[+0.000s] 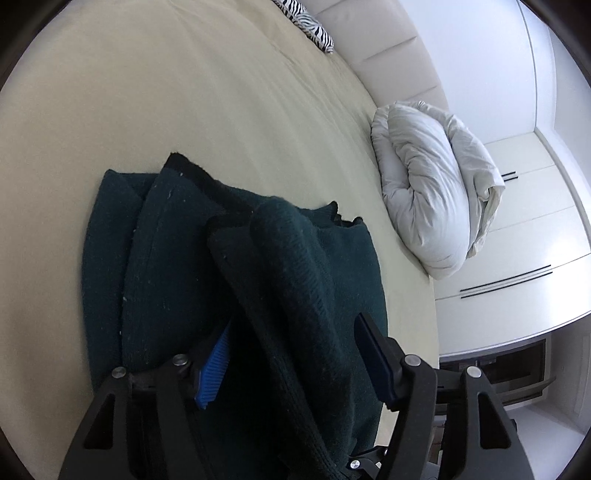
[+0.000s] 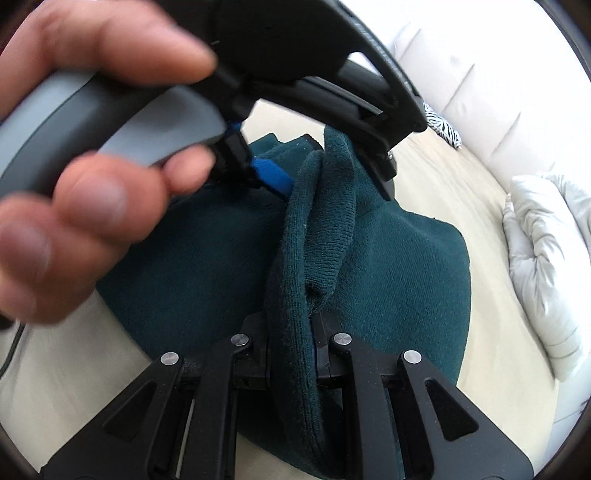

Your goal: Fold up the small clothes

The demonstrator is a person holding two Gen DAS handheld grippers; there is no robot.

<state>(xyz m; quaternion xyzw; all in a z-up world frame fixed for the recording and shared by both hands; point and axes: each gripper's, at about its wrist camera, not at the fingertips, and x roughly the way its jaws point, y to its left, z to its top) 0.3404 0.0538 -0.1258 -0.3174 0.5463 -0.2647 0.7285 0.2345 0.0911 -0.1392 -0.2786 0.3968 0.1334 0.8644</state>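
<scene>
A dark green knit garment (image 1: 177, 258) lies partly folded on the beige bed (image 1: 147, 110). In the left wrist view a raised ridge of it runs between the blue pads of my left gripper (image 1: 291, 350), whose jaws stand apart around the fabric. In the right wrist view my right gripper (image 2: 291, 328) is shut on a fold of the same garment (image 2: 388, 266) and holds it lifted. The left gripper (image 2: 325, 155) and the hand holding it fill the upper left of the right wrist view, just above the fold.
A rolled white duvet (image 1: 436, 192) lies at the bed's right edge, also in the right wrist view (image 2: 546, 258). A zebra-print cushion (image 1: 310, 22) sits by the white padded headboard (image 1: 388, 48). White wardrobe doors (image 1: 517, 258) stand beyond the bed.
</scene>
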